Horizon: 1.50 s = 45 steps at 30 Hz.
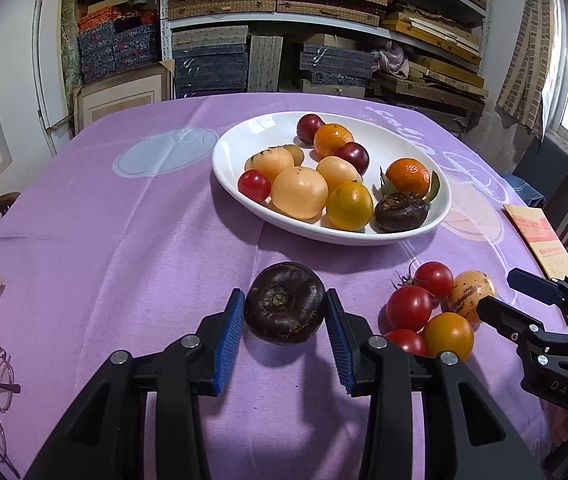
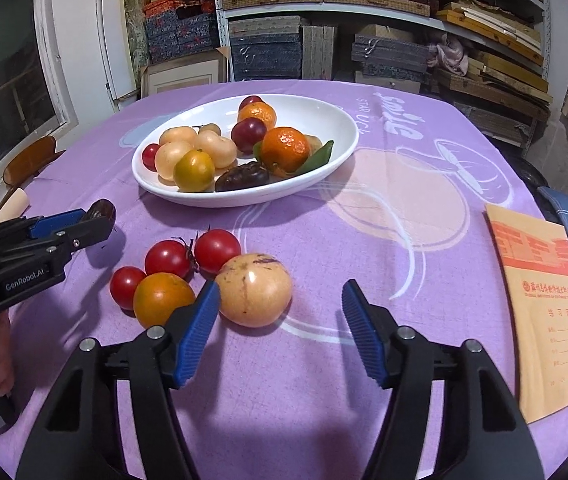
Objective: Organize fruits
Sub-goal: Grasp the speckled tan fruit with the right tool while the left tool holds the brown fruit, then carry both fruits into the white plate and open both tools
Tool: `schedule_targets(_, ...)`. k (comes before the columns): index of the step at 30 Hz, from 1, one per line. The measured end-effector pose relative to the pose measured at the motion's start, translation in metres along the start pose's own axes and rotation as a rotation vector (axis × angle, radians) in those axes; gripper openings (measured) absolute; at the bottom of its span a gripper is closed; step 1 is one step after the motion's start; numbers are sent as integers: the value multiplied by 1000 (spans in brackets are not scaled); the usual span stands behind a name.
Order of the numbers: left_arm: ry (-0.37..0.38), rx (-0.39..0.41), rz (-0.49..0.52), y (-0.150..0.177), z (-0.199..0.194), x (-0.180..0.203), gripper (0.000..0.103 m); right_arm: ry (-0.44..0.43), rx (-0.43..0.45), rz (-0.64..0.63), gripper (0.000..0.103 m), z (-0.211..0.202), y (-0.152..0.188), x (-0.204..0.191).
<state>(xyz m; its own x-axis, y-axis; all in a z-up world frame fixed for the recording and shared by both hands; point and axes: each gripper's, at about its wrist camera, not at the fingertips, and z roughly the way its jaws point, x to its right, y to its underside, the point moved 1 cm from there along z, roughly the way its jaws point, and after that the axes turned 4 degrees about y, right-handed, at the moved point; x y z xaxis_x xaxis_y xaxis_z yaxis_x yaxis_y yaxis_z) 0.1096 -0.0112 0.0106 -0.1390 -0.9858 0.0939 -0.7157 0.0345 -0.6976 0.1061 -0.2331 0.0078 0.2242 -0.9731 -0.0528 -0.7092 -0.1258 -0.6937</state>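
Left tongs (image 1: 285, 312) clamped on the dark water chestnut (image 1: 285, 302), ready to lift toward the white plate (image 1: 236, 148); right tongs (image 2: 280, 320) open, straddling the pale striped fruit (image 2: 254, 290), ungripped.

Envelope (image 1: 531, 236) cut by frame edge

plate (image 1: 240, 184) behind | tomatoes (image 1: 409, 307) nearer (on cloth (image 1: 124, 240))
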Motion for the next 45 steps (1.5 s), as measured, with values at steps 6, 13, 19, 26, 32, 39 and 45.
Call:
schedule_targets(6, 10, -3, -16, -2, -1, -4, 41, -39, -38, -2, 52, 10, -1, -6)
schedule_targets(13, 9, -3, -21, -3, -2, -5, 41, -60, -43, 2, 45, 10, 0, -8)
schedule_targets(19, 12, -4, -23, -4, -1, -6, 41, -54, -34, 14, 44, 8, 1, -6)
schedule_targets(26, -2, 7, -29, -26, -2, -12, 41, -95, 40, 100, 0, -15, -10, 13)
schedule_targets(32, 14, 33, -69, -60, -1, -17, 41, -131, -52, 102, 21, -4, -37, 17)
schedule_targets(39, 32, 31, -81, -57, 2, -19, 41, -60, -58, 33, 39, 16, -18, -1)
schedule_targets(45, 30, 33, -61, -58, 2, -16, 41, -74, -68, 46, 41, 32, -27, 1)
